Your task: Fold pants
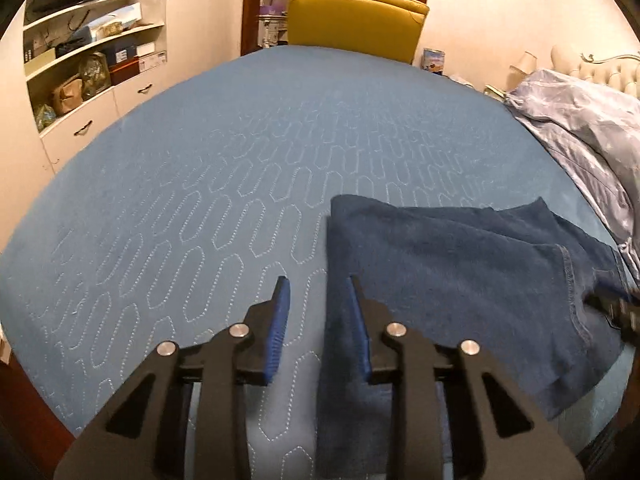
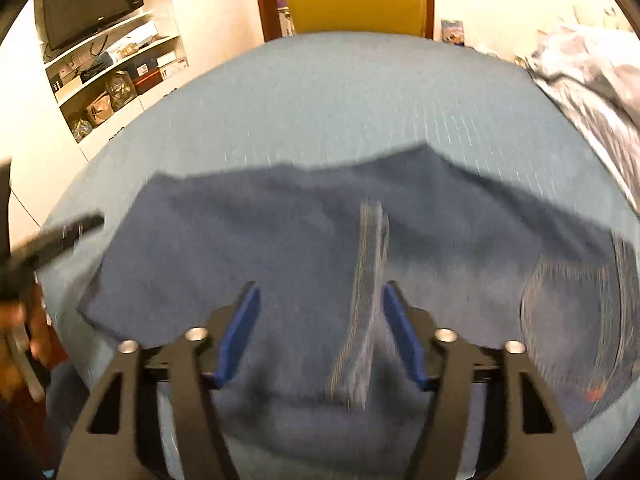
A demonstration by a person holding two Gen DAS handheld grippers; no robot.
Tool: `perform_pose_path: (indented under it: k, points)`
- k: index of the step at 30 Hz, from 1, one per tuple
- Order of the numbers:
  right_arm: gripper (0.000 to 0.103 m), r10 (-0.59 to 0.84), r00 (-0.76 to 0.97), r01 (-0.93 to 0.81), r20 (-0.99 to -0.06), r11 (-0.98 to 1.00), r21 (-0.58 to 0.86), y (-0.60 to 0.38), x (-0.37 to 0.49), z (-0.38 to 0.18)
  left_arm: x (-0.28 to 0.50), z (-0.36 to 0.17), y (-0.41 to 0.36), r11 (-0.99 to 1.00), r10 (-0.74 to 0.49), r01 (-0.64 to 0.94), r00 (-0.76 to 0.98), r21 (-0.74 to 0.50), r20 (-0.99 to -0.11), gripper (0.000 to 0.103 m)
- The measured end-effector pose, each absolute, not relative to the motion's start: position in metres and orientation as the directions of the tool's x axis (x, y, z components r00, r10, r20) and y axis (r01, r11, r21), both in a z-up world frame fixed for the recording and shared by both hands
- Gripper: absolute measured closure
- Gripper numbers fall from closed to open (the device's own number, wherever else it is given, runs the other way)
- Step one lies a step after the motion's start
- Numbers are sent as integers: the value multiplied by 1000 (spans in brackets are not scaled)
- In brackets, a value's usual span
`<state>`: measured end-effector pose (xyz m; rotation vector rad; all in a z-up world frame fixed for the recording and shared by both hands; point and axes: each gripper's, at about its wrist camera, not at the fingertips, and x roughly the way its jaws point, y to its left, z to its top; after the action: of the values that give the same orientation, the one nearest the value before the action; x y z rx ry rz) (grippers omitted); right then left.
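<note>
Dark blue denim pants (image 1: 452,272) lie folded on the blue quilted bed cover (image 1: 240,152). In the left wrist view my left gripper (image 1: 318,284) is open over the pants' left folded edge, holding nothing. In the right wrist view the pants (image 2: 248,240) spread across the bed, blurred, with a stitched seam ridge (image 2: 368,288) and a back pocket (image 2: 568,300) at the right. My right gripper (image 2: 320,292) is open above the pants, the seam between its fingers. The right gripper's tip (image 1: 612,308) shows at the right edge of the left wrist view; the left one (image 2: 60,236) shows at the left.
A yellow chair (image 1: 352,20) stands beyond the bed's far edge. A crumpled pale blue duvet (image 1: 580,120) lies at the right by the headboard. White shelves (image 1: 88,60) with boxes and a television (image 2: 92,0) fill the left wall.
</note>
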<state>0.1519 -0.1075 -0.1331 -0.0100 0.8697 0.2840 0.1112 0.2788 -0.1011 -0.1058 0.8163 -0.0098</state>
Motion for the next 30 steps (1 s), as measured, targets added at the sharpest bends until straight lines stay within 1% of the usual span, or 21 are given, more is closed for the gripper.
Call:
perform_pose_path:
  k: [1,4,7,8,9,10,11,13,14,16,19,20,21,22,23,24,25,27,28,29,30]
  points:
    - [61,252,604,-267,-756,958,106,-103,162,-130,112,-100,278,995,-57,-17,687,-95,-725,77]
    - [72,246,577,-301,-779,950,77,-90,195,-135,137,-94,269,995,-96,58,694,-77,-714,78]
    - [77,190,549,-240,-814,969,65,-100,225,-152,170,-97,247,984,-151,174,652,-47,-743,78]
    - [87,177,537,-239,-825,970,53,-102,230,-159,183,-103,241,979,-159,200,630,-40,-760,77]
    - [94,159,527,-238,-835,971,35,-102,234,-165,195,-112,238,978,-150,207,610,-27,-778,77]
    - [97,143,525,-235,-839,972,19,-103,236,-171,208,-122,239,980,-138,199,591,-22,-795,79]
    - [97,142,528,-240,-837,971,14,-103,237,-175,217,-128,244,982,-141,185,582,-39,-801,88]
    - [97,133,523,-240,-842,971,4,-102,238,-175,227,-127,259,988,-142,137,582,-76,-800,99]
    - [97,130,517,-236,-846,972,5,-102,239,-175,226,-122,268,993,-113,93,590,-73,-799,98]
    - [98,130,512,-238,-849,971,5,-102,241,-177,214,-112,281,996,-86,48,619,-71,-780,91]
    - [98,120,514,-252,-849,968,-15,-102,242,-177,172,-97,286,984,-180,104,644,-148,-744,89]
    - [98,117,516,-252,-849,968,-20,-101,242,-178,151,-100,278,975,-221,153,625,-160,-748,86]
    - [98,113,519,-249,-848,968,-23,-100,242,-178,138,-107,272,972,-228,183,605,-145,-763,83]
    - [98,107,522,-247,-846,969,-29,-100,241,-179,126,-117,267,975,-204,197,585,-106,-785,79]
    - [98,101,522,-245,-847,969,-36,-99,243,-180,114,-131,267,984,-131,177,571,-35,-811,77]
    - [98,96,522,-243,-848,969,-41,-96,242,-180,106,-135,274,988,-115,147,579,-36,-807,73]
    - [97,90,517,-242,-851,969,-44,-94,242,-178,97,-133,285,992,-120,97,596,-77,-794,62]
    - [97,87,515,-228,-853,973,-38,-95,240,-171,77,-125,311,986,-96,-45,631,-160,-770,61]
    - [91,79,523,-213,-849,976,-41,-95,237,-166,67,-121,315,980,-106,-59,651,-190,-752,61]
    - [80,78,548,-203,-833,978,-42,-94,229,-155,60,-118,315,976,-129,-48,661,-213,-739,61]
    - [76,86,568,-210,-818,977,-43,-89,221,-148,51,-115,310,974,-153,-23,669,-226,-727,61]
